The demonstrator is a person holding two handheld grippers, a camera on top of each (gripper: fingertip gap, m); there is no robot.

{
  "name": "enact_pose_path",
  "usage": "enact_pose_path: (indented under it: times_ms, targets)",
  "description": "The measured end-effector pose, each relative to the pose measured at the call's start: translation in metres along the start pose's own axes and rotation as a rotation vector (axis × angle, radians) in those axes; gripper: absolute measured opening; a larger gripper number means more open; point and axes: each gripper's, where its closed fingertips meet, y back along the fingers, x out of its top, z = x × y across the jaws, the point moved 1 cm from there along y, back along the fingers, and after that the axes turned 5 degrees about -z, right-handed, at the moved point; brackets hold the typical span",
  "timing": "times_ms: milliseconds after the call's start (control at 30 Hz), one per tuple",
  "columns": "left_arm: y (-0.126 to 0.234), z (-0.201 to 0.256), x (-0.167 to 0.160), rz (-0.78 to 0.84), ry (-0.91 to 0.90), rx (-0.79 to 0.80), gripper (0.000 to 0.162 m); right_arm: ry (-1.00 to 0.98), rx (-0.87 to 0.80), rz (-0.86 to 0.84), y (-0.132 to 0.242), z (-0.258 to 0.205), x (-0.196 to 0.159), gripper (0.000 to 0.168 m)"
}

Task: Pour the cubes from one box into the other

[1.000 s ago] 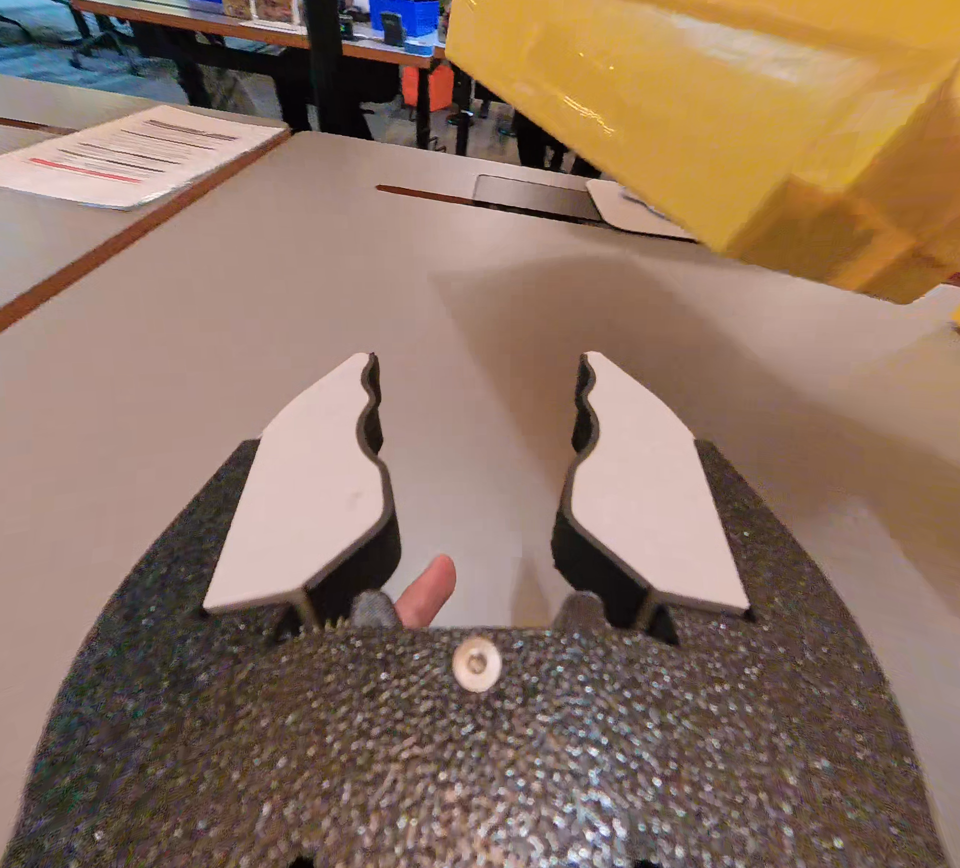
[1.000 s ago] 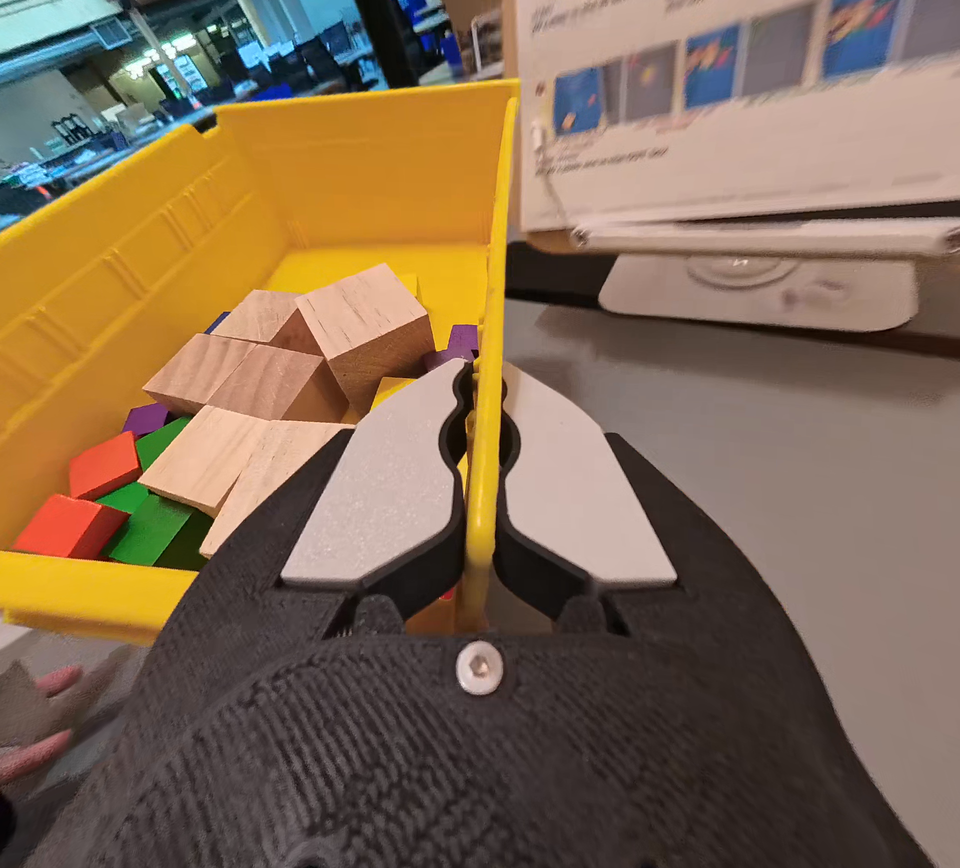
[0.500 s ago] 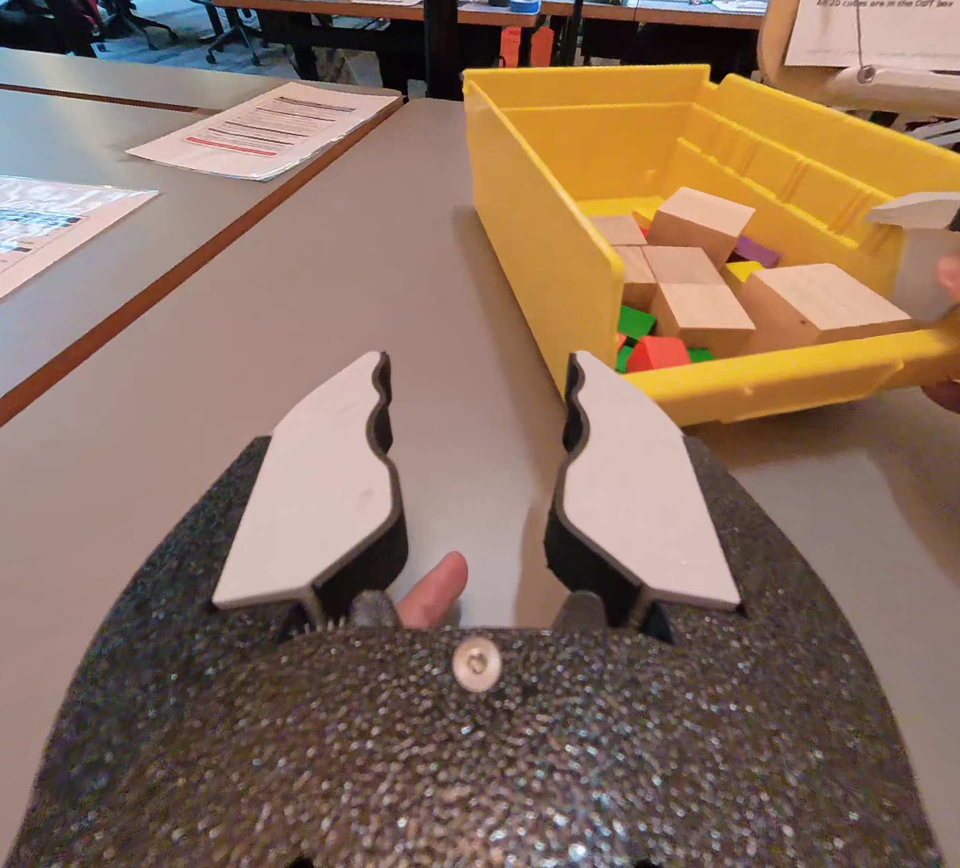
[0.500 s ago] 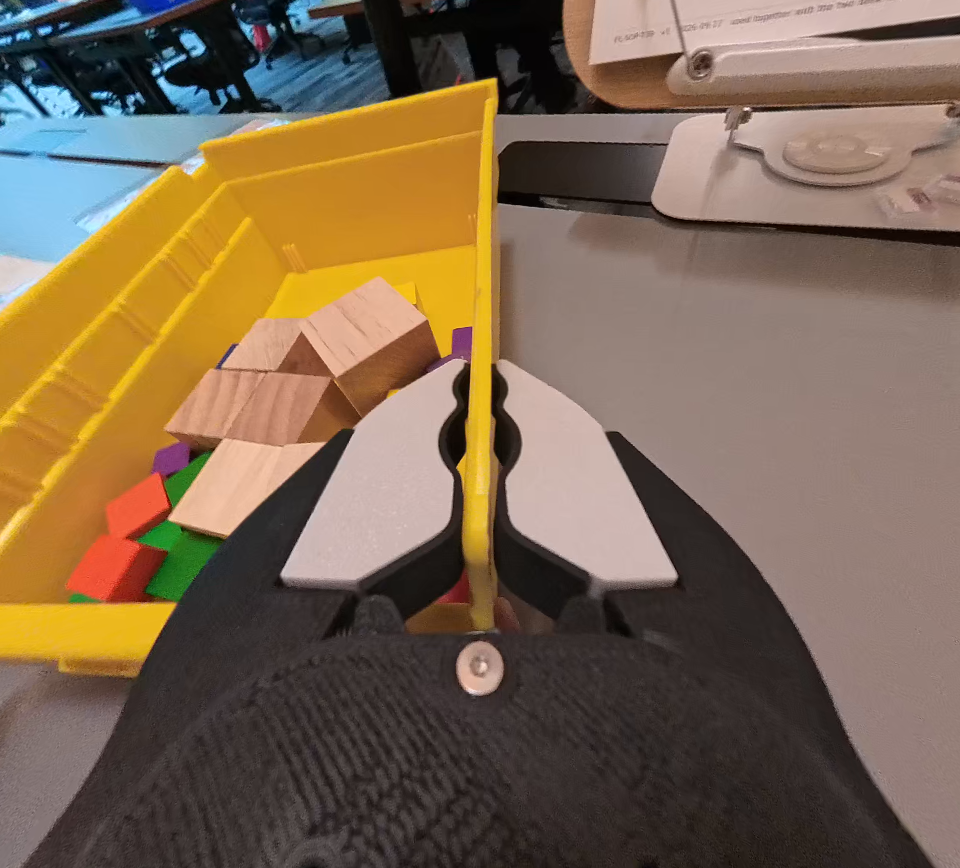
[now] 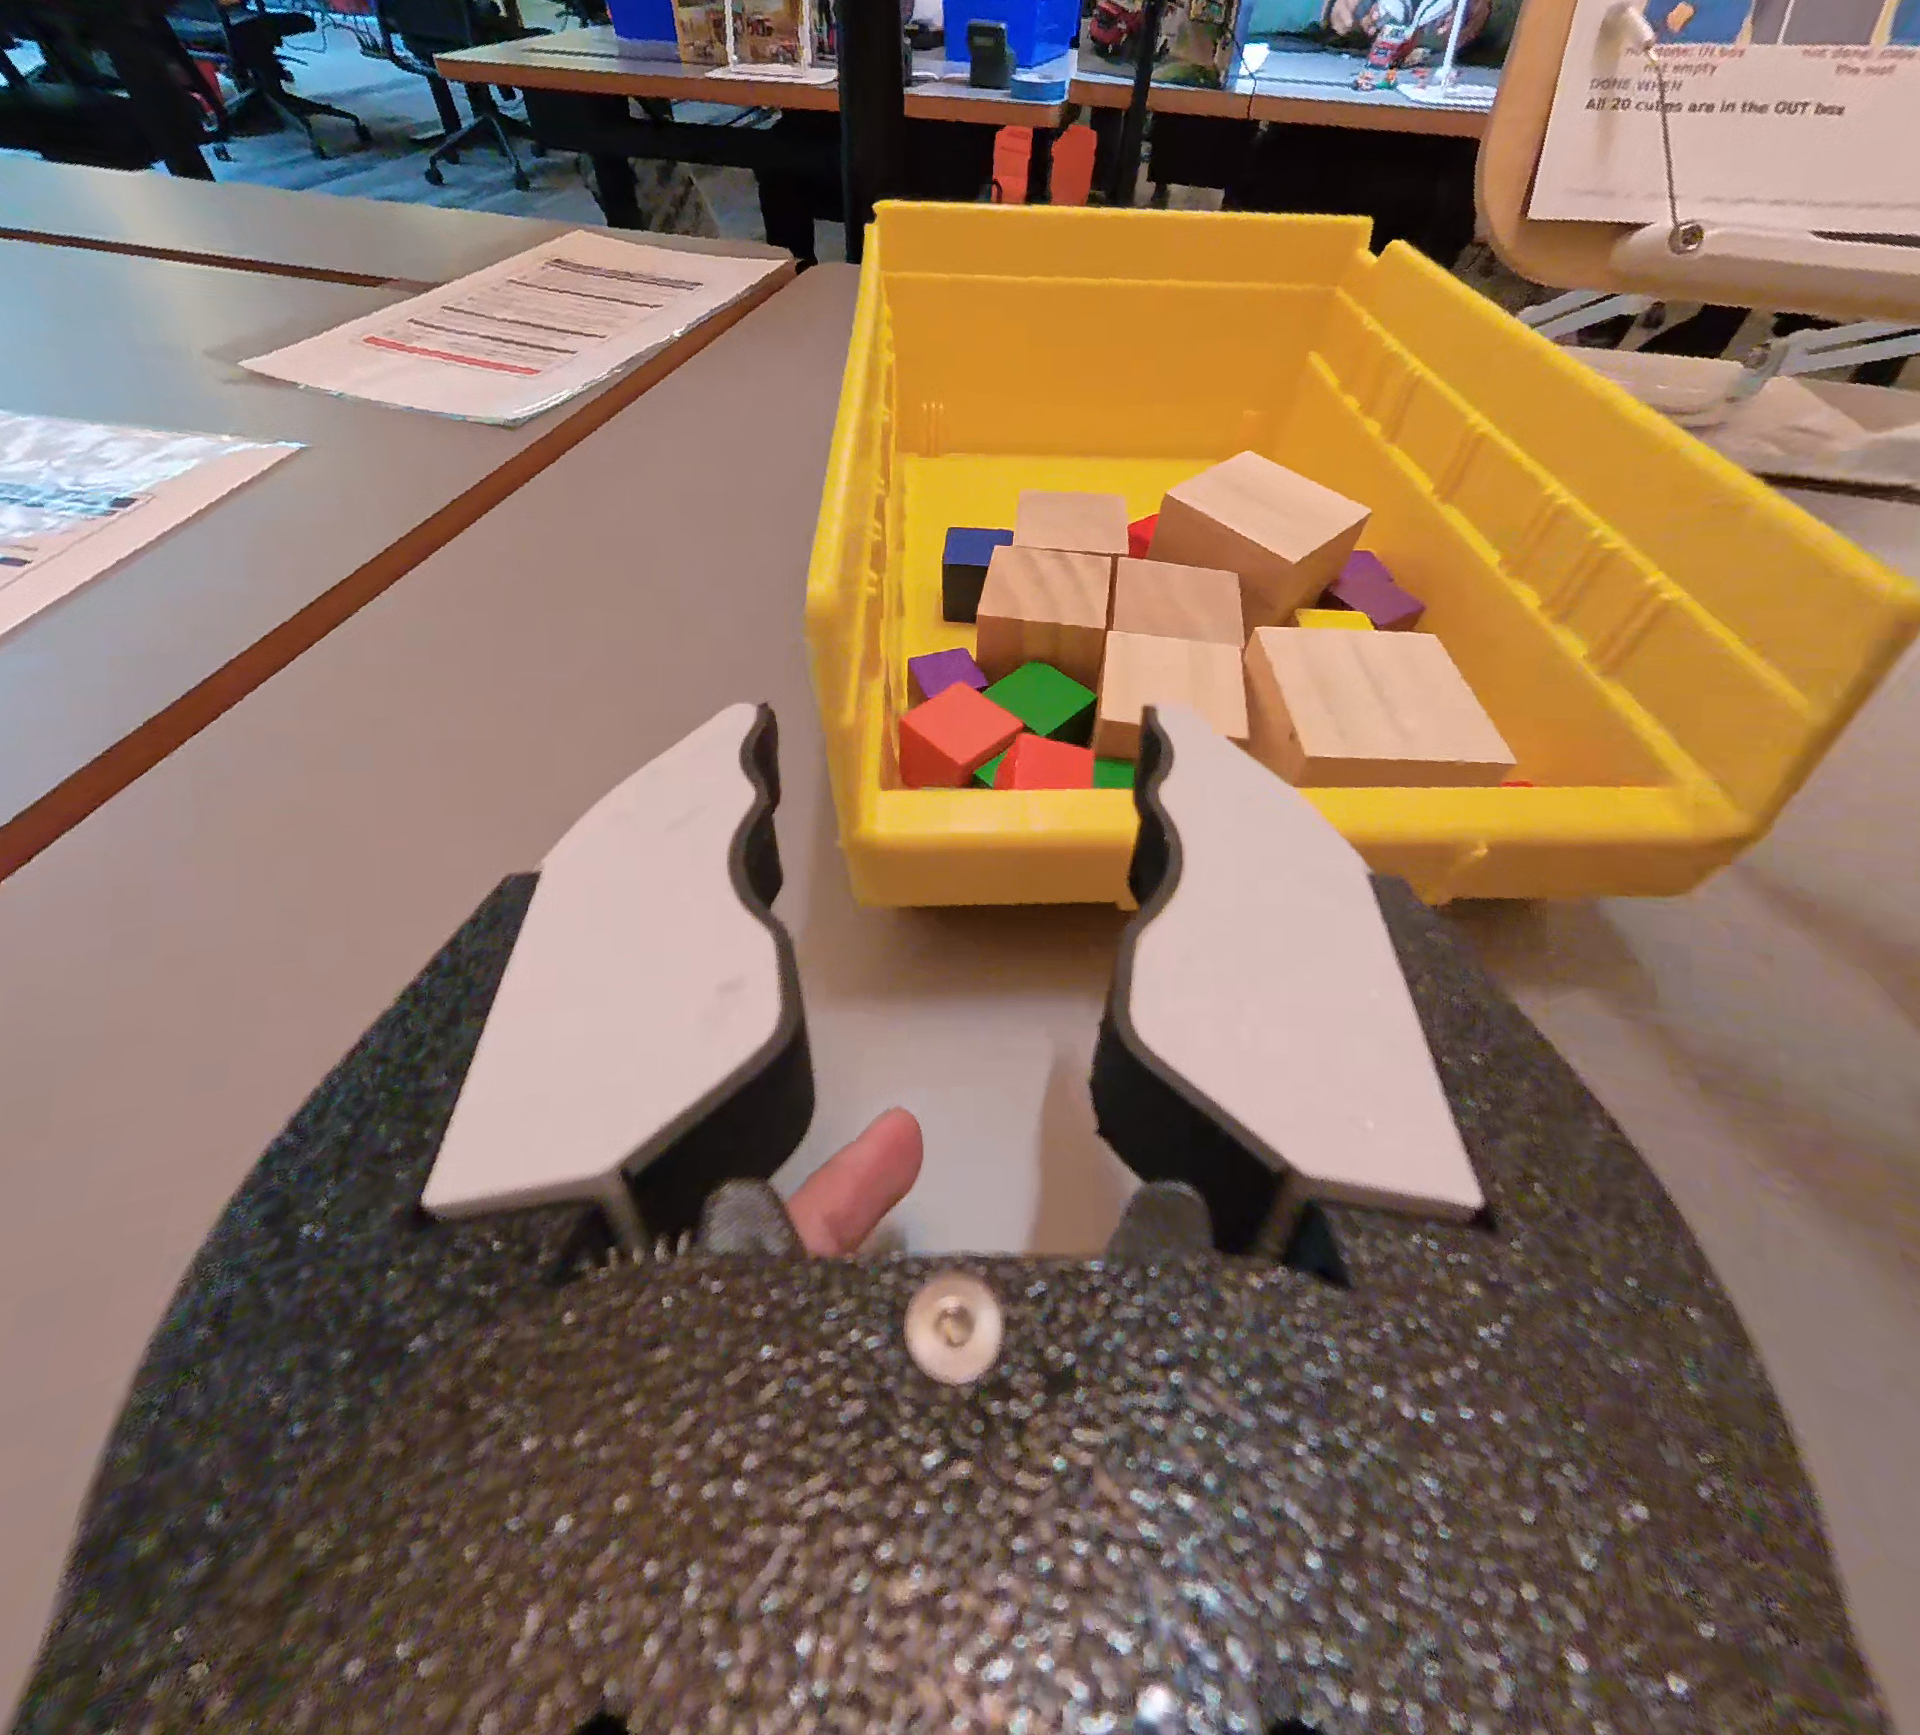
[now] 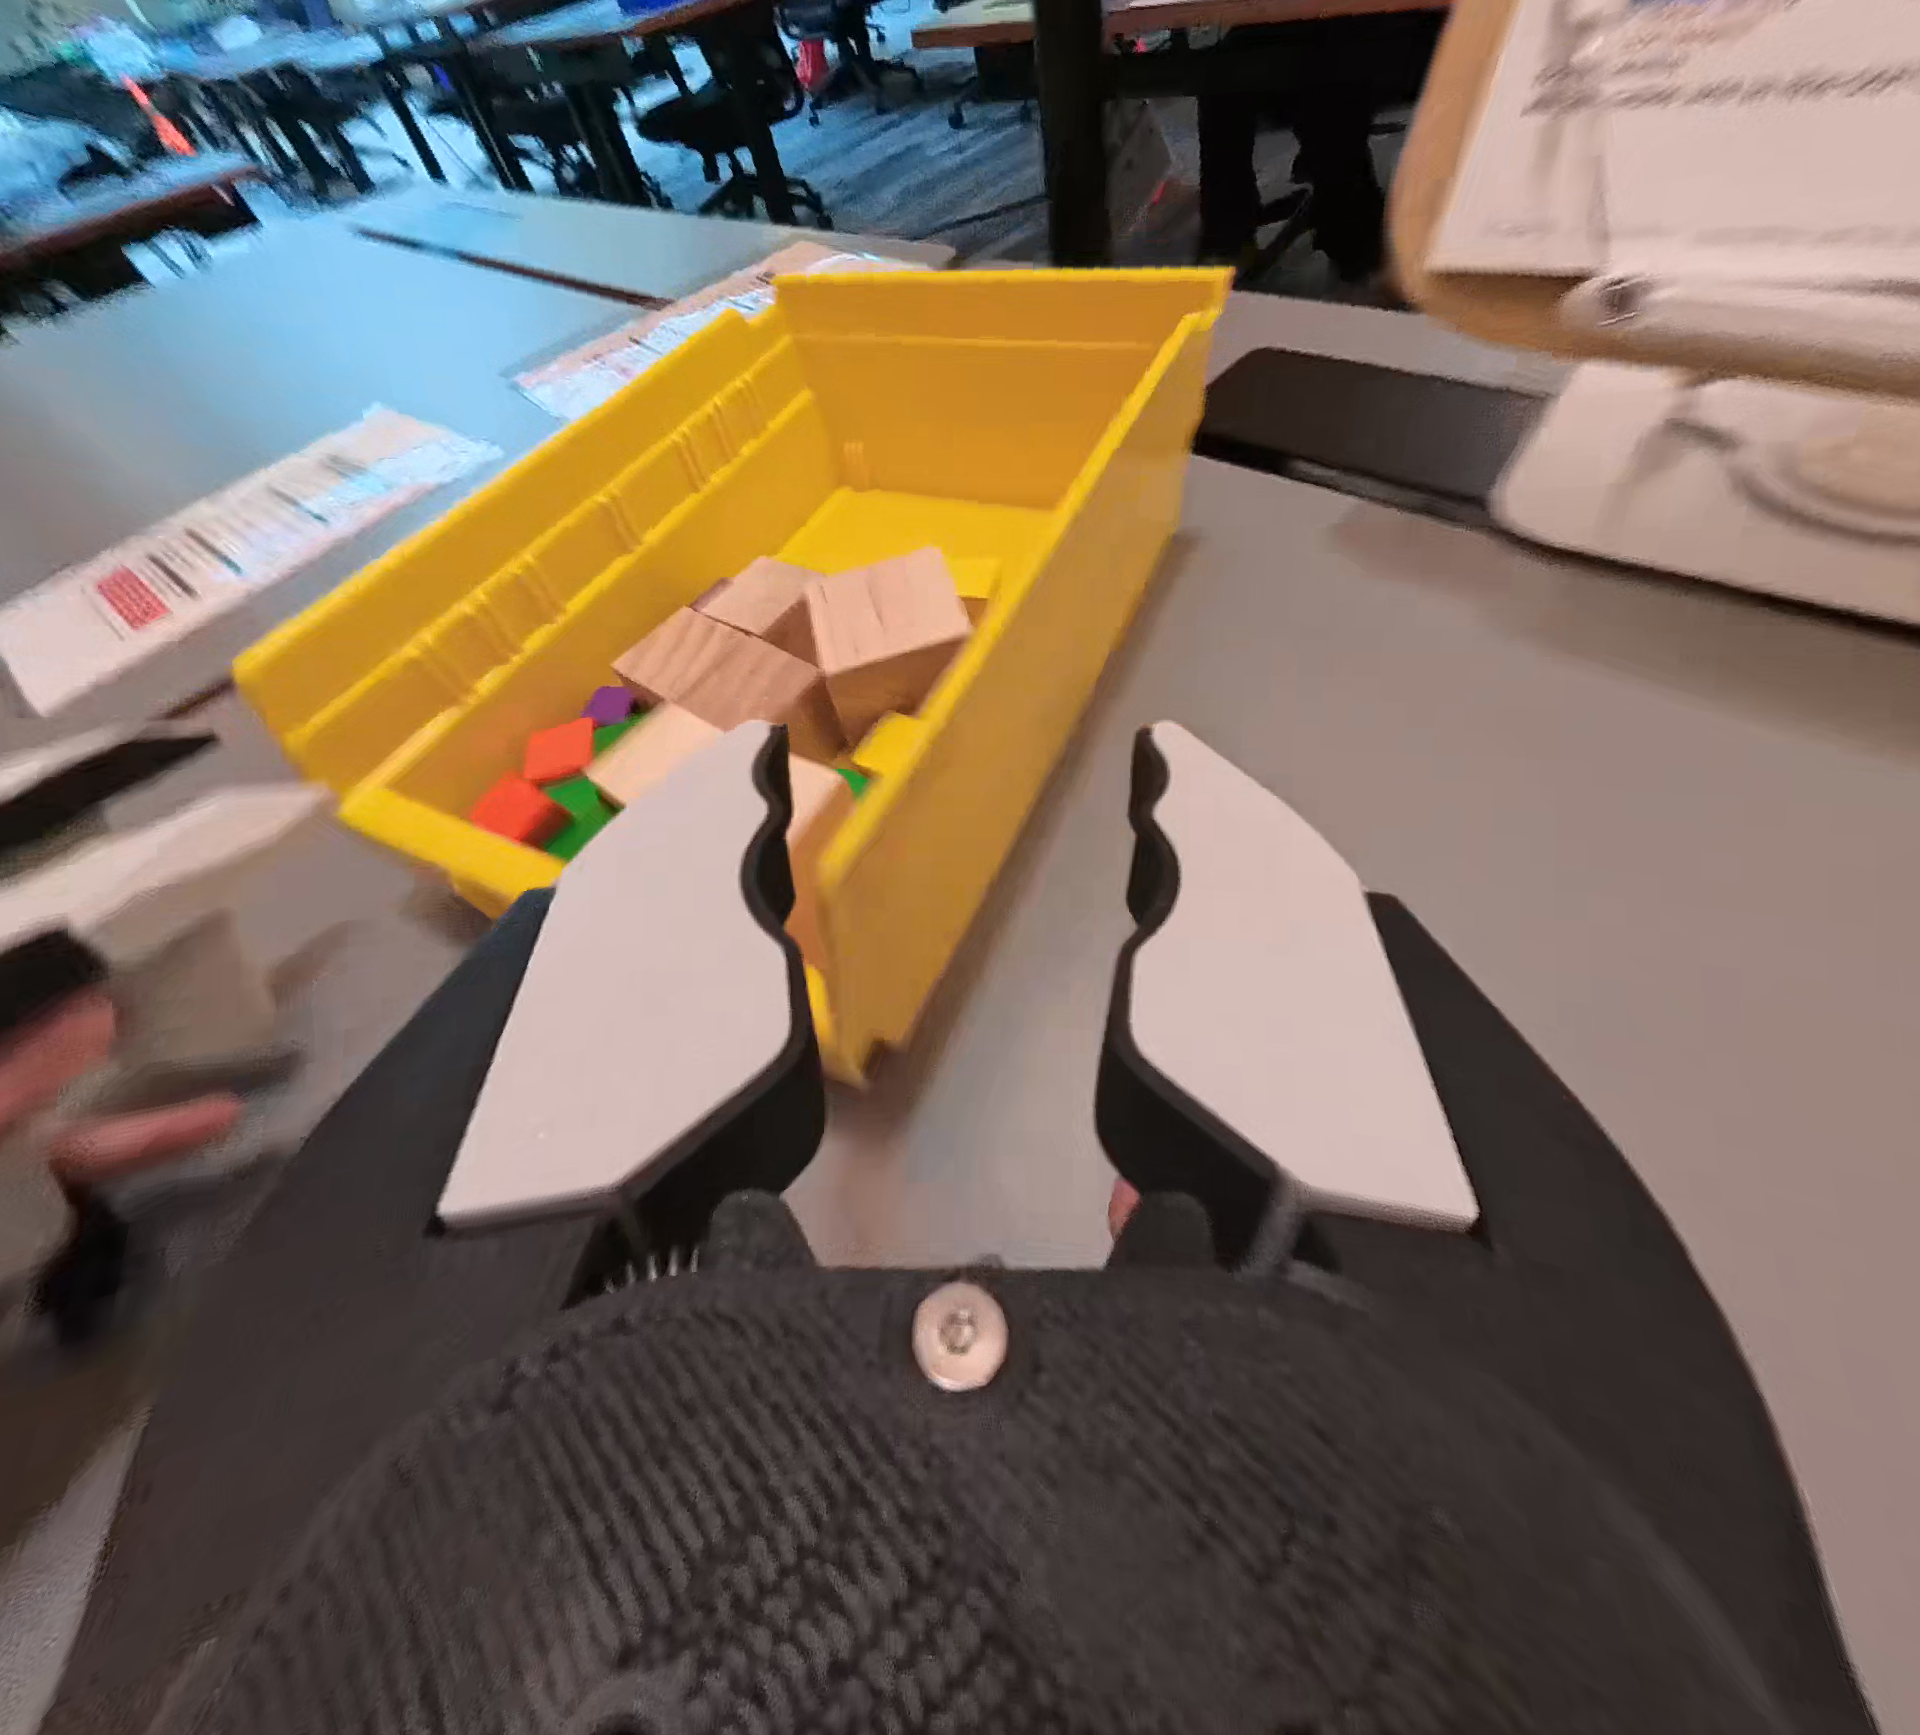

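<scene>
Yellow box [image 6: 997, 812] between parted right fingers [image 6: 1278, 979]

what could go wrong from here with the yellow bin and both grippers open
1. The right gripper is open close beside the yellow bin's near side wall; a sideways drift might knock the bin across the table.
2. The left gripper is open at the bin's low front lip, so pushing forward could shove it.
3. The wooden cubes are piled unevenly above the small coloured cubes; a jolt may tumble them.
</scene>
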Motion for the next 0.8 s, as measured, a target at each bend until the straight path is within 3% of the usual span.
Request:
enact_pose_path:
  times_ms: [167,300,500,633,800]
  targets:
    - [-0.007,-0.024,0.005,-0.012,-0.034,0.065,0.065,0.254,-0.561,0.034,0.134,0.123,-0.002,0.055]
    - [-0.02,-0.042,0.014,-0.026,-0.036,0.091,0.067,0.14,-0.752,-0.052,0.2,0.192,-0.041,0.064]
    - [-0.051,-0.042,0.013,-0.112,-0.007,0.045,0.07,0.112,-0.872,-0.103,0.224,0.244,-0.076,0.07]
    - [-0.058,-0.039,0.006,-0.152,0.047,-0.003,0.069,0.141,-0.829,-0.105,0.222,0.253,-0.075,0.006]
    - [-0.057,-0.038,0.009,-0.107,0.049,-0.056,0.051,0.063,-0.835,-0.086,0.234,0.286,-0.078,0.004]
